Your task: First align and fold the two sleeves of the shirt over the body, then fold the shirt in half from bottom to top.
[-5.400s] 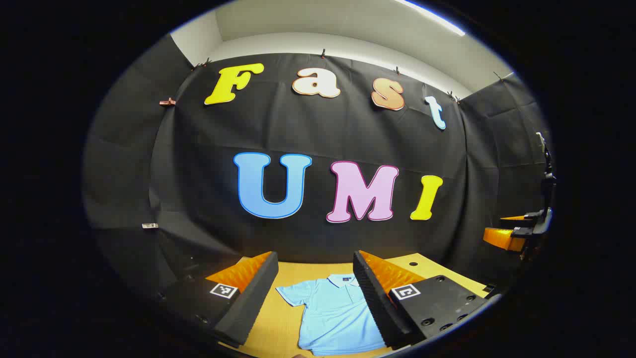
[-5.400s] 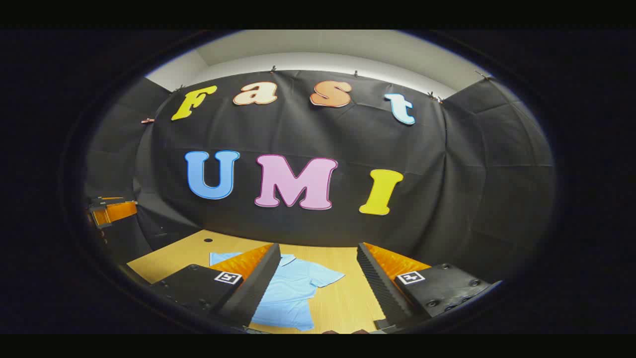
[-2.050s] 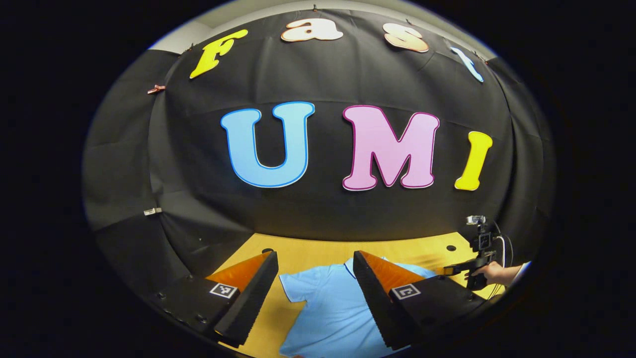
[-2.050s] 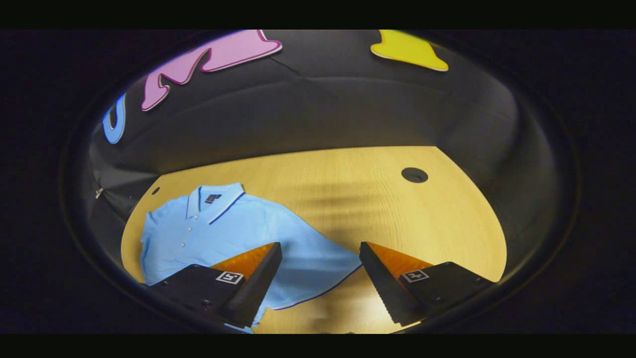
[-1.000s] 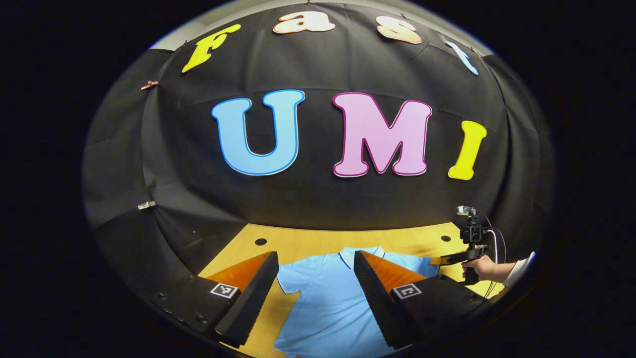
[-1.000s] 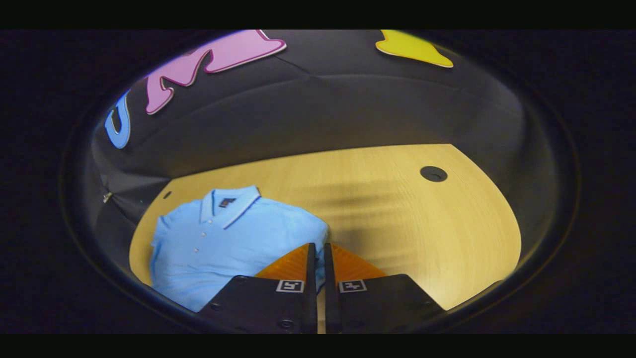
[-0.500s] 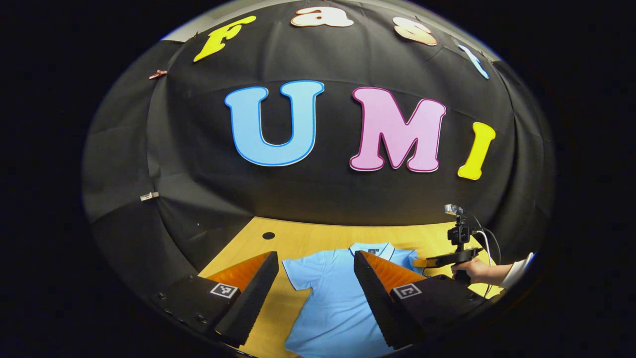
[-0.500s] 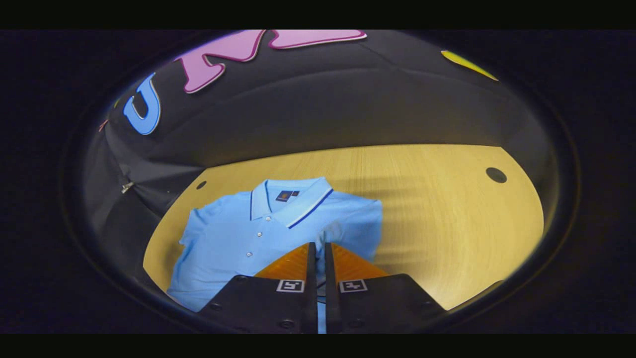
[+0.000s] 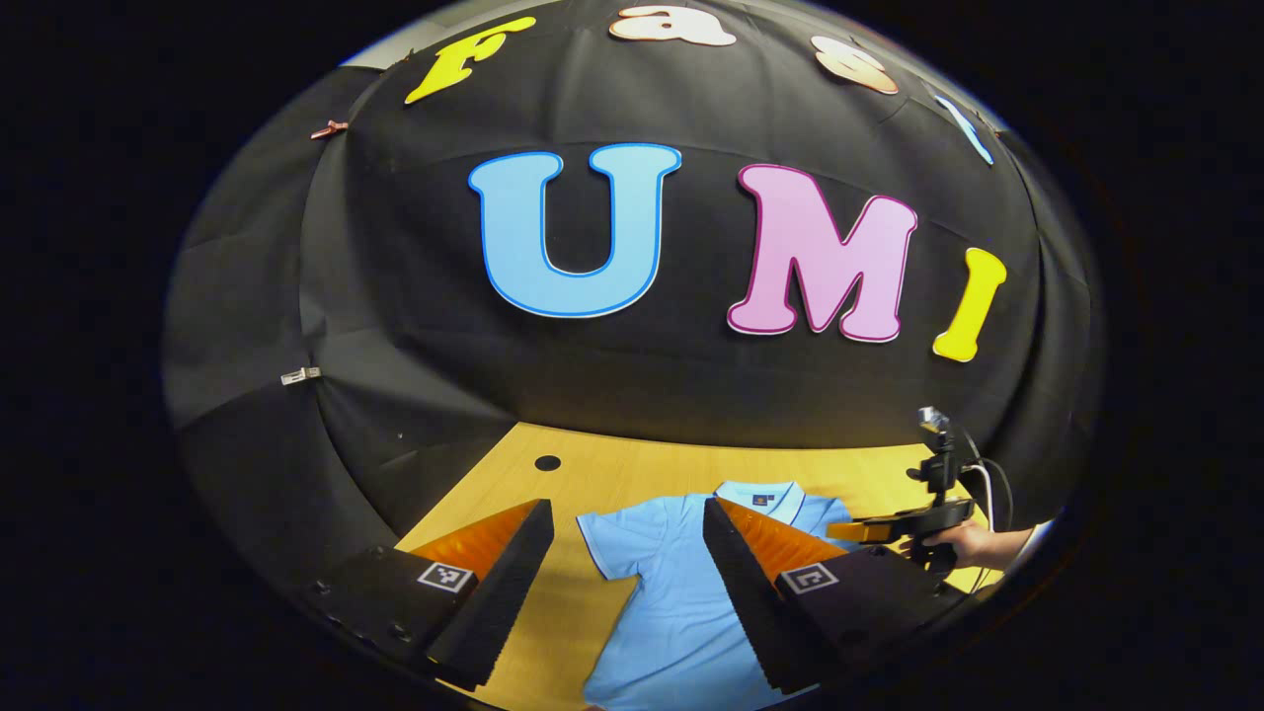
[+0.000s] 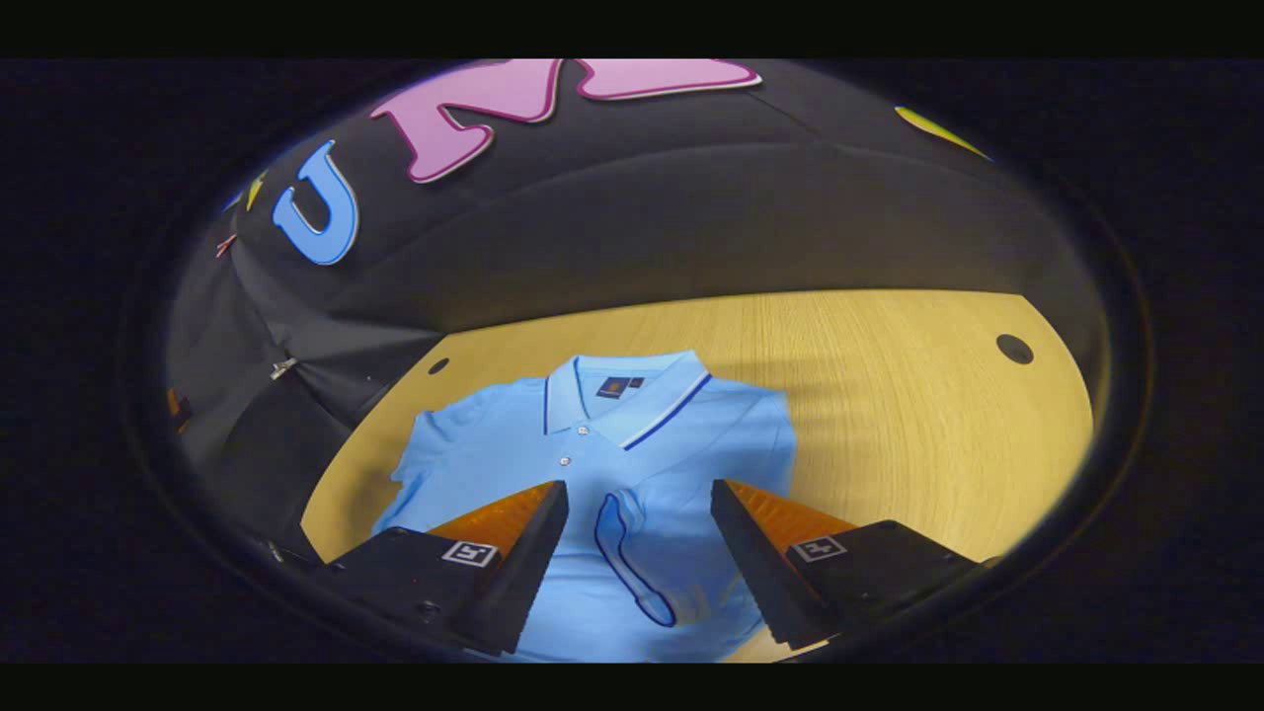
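A light blue polo shirt (image 10: 592, 444) lies flat on the wooden bench (image 10: 889, 395), collar toward the far wall. One sleeve (image 10: 632, 553) is folded over the body — its dark-trimmed cuff lies between the right gripper (image 10: 637, 543) fingers, which are spread wide and hold nothing. The other sleeve (image 9: 612, 533) is spread flat on the bench. The left gripper (image 9: 622, 583) hangs above the shirt's near part, fingers wide — empty. In the left gripper view a hand (image 9: 973, 545) holds the right gripper by the shirt's right side.

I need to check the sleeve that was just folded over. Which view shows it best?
The right gripper view: the folded sleeve lies on the polo shirt body, its dark-trimmed cuff in plain sight between the open right gripper fingers. In the left gripper view that side of the shirt sits behind the left gripper's finger.
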Motion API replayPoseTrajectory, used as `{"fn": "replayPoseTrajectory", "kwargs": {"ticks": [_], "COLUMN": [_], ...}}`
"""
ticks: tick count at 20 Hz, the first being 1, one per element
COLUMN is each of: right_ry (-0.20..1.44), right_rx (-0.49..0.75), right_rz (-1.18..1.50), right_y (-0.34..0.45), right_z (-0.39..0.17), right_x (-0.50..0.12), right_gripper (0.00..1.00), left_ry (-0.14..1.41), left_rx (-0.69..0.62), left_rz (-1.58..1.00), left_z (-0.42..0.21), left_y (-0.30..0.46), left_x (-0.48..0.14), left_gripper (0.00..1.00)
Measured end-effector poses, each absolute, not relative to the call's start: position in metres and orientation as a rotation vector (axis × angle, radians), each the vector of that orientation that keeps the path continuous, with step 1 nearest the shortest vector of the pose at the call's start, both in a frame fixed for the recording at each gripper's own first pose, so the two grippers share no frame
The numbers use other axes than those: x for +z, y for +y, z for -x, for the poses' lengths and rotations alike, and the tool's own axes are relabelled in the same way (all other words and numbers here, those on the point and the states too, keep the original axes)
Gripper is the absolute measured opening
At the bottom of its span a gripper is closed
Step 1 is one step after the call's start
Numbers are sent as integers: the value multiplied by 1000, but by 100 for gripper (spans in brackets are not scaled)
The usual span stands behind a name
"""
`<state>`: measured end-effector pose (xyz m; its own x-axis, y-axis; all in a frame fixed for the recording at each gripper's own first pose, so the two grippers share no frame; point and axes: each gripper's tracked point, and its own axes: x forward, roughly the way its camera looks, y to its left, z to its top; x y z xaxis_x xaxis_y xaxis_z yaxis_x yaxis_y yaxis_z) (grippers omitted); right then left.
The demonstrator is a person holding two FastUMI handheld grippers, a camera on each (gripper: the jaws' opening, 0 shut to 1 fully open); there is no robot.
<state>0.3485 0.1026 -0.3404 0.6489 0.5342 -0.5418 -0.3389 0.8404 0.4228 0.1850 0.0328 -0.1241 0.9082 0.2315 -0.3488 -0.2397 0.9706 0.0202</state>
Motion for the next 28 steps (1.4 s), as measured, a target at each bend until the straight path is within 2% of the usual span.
{"fn": "replayPoseTrajectory", "kwargs": {"ticks": [2, 3, 4, 5, 10, 14, 22, 28], "right_ry": [671, 656, 644, 635, 582, 578, 608, 658], "right_rx": [514, 516, 515, 513, 500, 483, 392, 322], "right_rz": [-296, -296, -299, -306, -323, -346, -404, -455], "right_y": [96, 92, 88, 83, 60, 42, -4, -33], "right_z": [-346, -344, -342, -338, -323, -304, -264, -242], "right_x": [-323, -315, -306, -299, -271, -263, -279, -303], "right_gripper": [93, 86, 86, 95, 96, 96, 97, 96], "left_ry": [366, 368, 376, 388, 499, 586, 751, 861], "left_rx": [234, 229, 225, 218, 226, 283, 309, 370], "left_rz": [16, 9, 9, 14, 55, 166, 109, 99], "left_z": [-200, -208, -216, -224, -281, -321, -375, -379], "left_y": [40, 44, 47, 50, 72, 86, 116, 132], "left_x": [-128, -130, -137, -142, -201, -252, -347, -397], "left_gripper": [97, 97, 97, 97, 97, 97, 97, 97]}}
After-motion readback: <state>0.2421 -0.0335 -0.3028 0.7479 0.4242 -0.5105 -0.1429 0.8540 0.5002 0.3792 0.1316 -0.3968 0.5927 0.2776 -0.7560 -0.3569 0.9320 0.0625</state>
